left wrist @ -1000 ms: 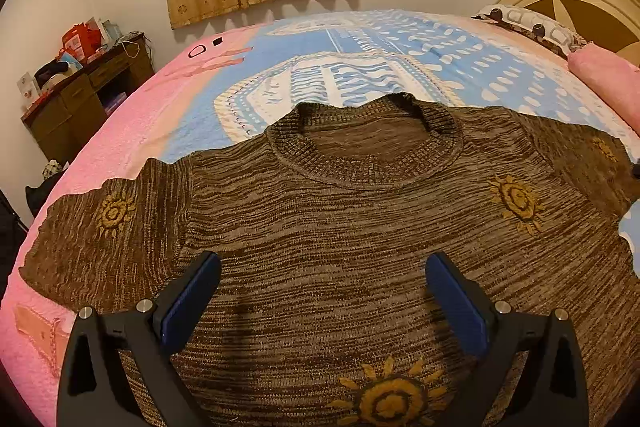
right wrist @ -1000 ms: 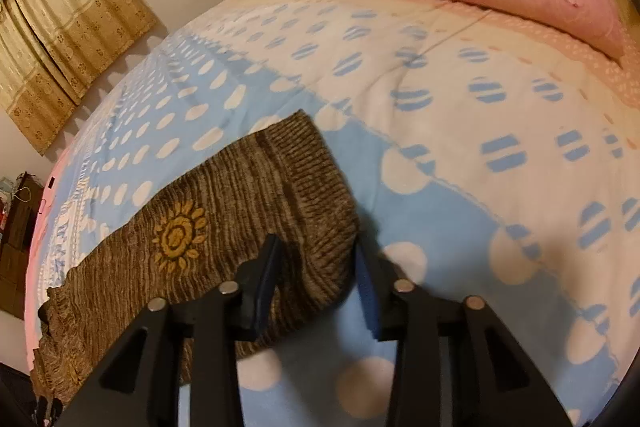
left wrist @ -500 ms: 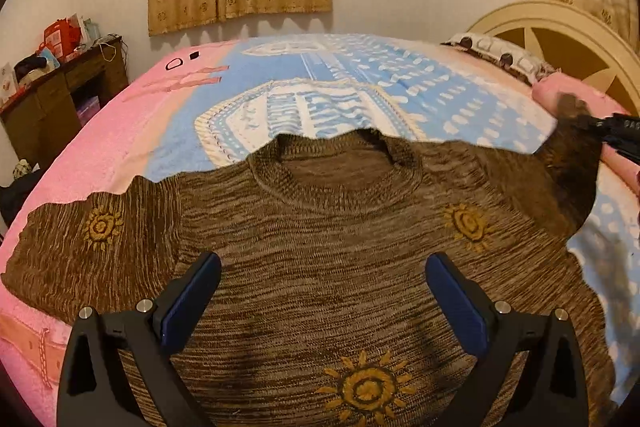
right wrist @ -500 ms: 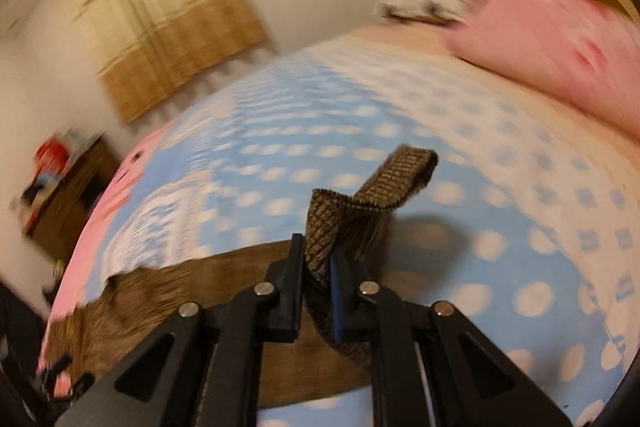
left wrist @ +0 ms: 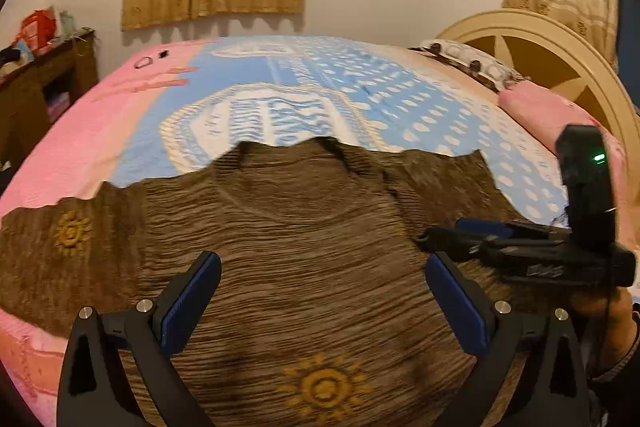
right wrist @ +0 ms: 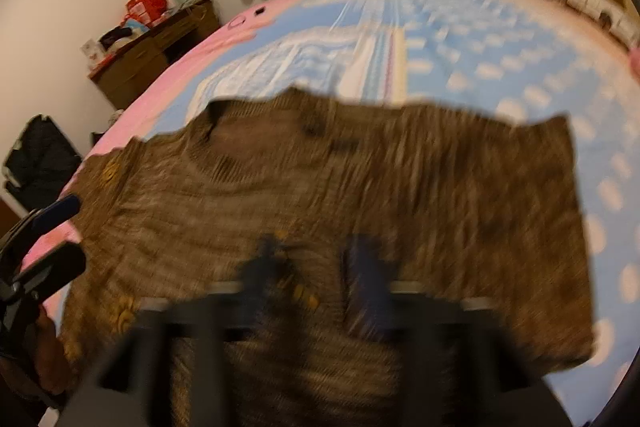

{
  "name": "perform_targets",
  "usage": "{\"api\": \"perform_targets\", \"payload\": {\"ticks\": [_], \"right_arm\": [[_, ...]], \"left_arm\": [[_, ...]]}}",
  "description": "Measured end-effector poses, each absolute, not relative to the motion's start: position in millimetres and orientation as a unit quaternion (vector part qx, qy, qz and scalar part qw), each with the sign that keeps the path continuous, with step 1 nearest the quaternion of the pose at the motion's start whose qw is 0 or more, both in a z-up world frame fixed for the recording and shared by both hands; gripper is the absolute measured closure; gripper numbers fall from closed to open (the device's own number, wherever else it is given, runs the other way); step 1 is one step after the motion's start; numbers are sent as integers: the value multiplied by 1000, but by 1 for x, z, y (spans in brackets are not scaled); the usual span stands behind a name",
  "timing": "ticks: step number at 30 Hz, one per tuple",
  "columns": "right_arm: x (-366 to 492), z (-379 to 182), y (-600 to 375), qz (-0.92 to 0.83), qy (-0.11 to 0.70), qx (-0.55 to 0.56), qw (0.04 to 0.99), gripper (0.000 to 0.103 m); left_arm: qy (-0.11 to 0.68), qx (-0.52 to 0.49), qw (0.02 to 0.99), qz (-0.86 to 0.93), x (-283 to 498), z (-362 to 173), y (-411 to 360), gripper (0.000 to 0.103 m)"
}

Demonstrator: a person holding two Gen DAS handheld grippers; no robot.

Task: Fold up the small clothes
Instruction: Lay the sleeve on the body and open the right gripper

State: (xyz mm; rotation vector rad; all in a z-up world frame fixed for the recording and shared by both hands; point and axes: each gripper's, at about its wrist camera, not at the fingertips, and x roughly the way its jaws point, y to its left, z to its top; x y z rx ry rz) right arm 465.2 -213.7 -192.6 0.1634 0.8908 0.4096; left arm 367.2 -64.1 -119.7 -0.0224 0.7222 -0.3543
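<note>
A brown knit sweater with yellow sun motifs lies flat on the bed, its neck away from me. Its right sleeve is folded inward over the chest, and the left sleeve still lies spread out. My left gripper hovers open over the sweater's lower body with nothing between its blue pads. My right gripper comes in from the right, just above the folded sleeve. The right wrist view is blurred: there the right gripper has its jaws opening over the sweater, with no cloth between them.
The bed has a blue, white and pink cover. A pink pillow and a cream headboard are at the right. A cluttered wooden dresser stands at the left, with a dark bag on the floor. A hand holds the right gripper.
The right gripper lifted the right sleeve by its cuff, carried it left over the sweater's body and parted its jaws, letting it go. The left gripper tilted up a little.
</note>
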Motion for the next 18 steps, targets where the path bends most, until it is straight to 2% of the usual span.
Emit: {"api": "perform_targets", "payload": {"ticks": [2,6,10,12,15,17,18], "right_arm": [[453,-185,-232,215,408,117,879,30],[438,-167,-267,189,368,144,899,30],[423,-162,-303,155,328,171,916,28],[422,-163,-310,155,319,181,917,28],[415,-167,-316,152,303,183,923,28],[412,-166,-320,153,302,180,924,28],[411,-164,-321,153,301,177,925,28]], "left_arm": [[357,-19,914,-193,372,-120,-78,1],[370,-25,903,-216,383,-122,-112,4],[397,-19,888,-232,401,-132,-150,22],[415,-12,880,-229,413,-140,-163,27],[441,-17,868,-230,424,-152,-175,45],[457,-22,858,-232,431,-161,-181,66],[460,-26,857,-230,434,-165,-183,68]]}}
